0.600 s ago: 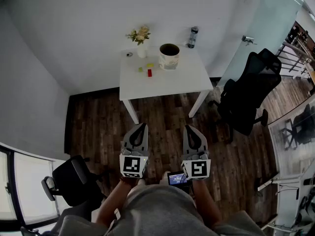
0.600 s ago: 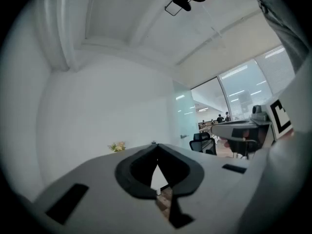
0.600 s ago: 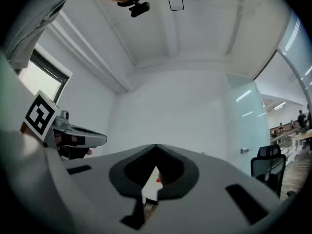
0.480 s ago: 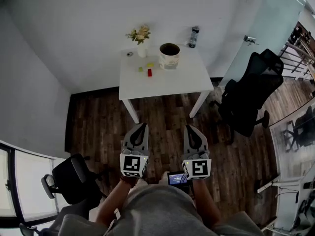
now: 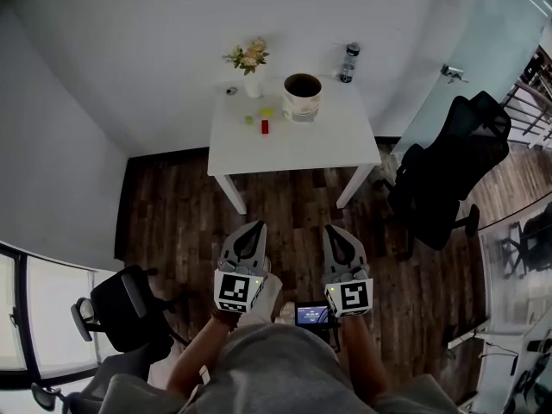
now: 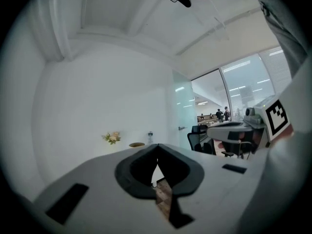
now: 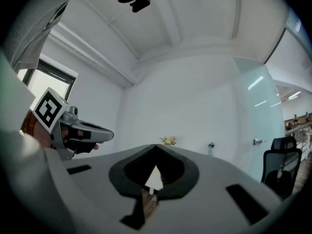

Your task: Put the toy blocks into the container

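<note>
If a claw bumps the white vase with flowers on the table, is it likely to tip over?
Probably yes: the vase looks narrow, and its flowers spread wider than it, so it seems top-heavy. It stands near the table edge, so a push might send it off.

1. Head view: the table (image 5: 297, 145) now sits a bit higher & more to the right in the picture; flowers (image 5: 249, 57) and pot (image 5: 302, 96) shifted with it.
2. Left gripper (image 5: 255, 226) is lower, its tip leans more toward the right gripper (image 5: 330, 228).
3. Right gripper is slightly lower too.
4. A pale shape (image 5: 270, 293) now shows beside the left gripper's cube; what it is, cannot tell.
</note>
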